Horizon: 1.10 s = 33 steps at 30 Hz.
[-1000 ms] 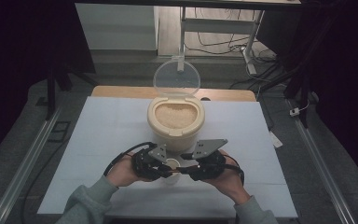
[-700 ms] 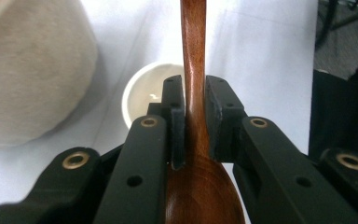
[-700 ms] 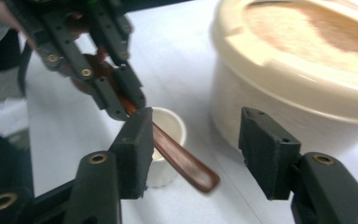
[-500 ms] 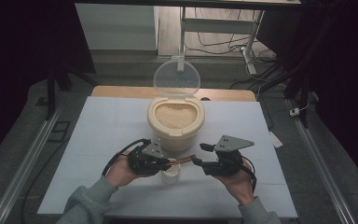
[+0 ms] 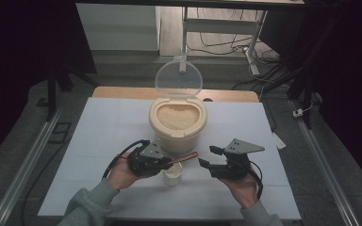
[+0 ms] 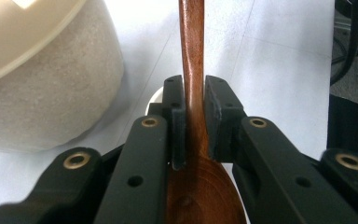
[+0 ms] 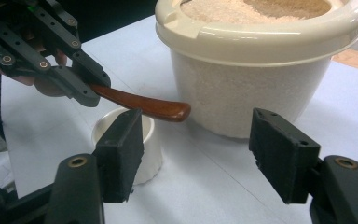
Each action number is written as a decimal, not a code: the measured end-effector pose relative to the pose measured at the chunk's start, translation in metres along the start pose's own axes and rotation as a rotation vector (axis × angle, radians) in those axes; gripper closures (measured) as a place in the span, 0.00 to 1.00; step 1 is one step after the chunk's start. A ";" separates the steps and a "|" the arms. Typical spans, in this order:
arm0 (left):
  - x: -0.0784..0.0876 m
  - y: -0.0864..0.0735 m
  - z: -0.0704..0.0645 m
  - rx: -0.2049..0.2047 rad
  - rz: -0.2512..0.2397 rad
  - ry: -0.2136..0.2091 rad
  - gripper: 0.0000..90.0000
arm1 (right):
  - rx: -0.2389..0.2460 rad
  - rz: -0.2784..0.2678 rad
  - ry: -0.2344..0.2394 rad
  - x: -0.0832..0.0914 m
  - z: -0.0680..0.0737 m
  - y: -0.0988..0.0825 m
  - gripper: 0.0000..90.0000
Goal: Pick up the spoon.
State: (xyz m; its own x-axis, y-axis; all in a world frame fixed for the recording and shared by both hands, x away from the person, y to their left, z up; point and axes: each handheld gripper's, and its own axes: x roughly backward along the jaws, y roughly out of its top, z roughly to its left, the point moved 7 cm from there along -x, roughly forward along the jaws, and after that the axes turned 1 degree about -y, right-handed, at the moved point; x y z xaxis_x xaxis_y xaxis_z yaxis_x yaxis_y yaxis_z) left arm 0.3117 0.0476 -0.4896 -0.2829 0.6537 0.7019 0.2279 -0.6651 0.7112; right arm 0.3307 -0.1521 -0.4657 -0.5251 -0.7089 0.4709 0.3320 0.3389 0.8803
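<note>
A wooden spoon (image 7: 142,105) is clamped in the left tongs (image 5: 166,163), handle pointing toward the right tongs (image 7: 205,156), which are held apart just beside it.

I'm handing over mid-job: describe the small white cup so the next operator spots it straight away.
Start at the big cream rice container with its clear lid flipped up, mid-table. Directly in front of it, between the two grippers, stands the small white cup. It is the only low, ribbed white vessel, with the wooden spoon in the left gripper above it.
</note>
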 end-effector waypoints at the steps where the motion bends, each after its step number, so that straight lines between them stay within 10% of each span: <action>1: 0.000 0.000 0.000 0.001 -0.004 0.002 0.87 | -0.004 0.001 0.000 -0.001 0.001 0.000 0.38; 33: -0.003 0.014 -0.015 -0.050 -0.088 0.062 0.87 | -0.234 -0.039 0.110 -0.026 0.023 -0.003 0.47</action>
State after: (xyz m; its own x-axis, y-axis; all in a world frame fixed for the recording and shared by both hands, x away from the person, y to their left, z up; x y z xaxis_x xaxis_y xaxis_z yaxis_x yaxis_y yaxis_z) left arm 0.3020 0.0313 -0.4828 -0.3570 0.6877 0.6321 0.1538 -0.6242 0.7660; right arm 0.3249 -0.1204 -0.4794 -0.4567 -0.7860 0.4166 0.4923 0.1668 0.8543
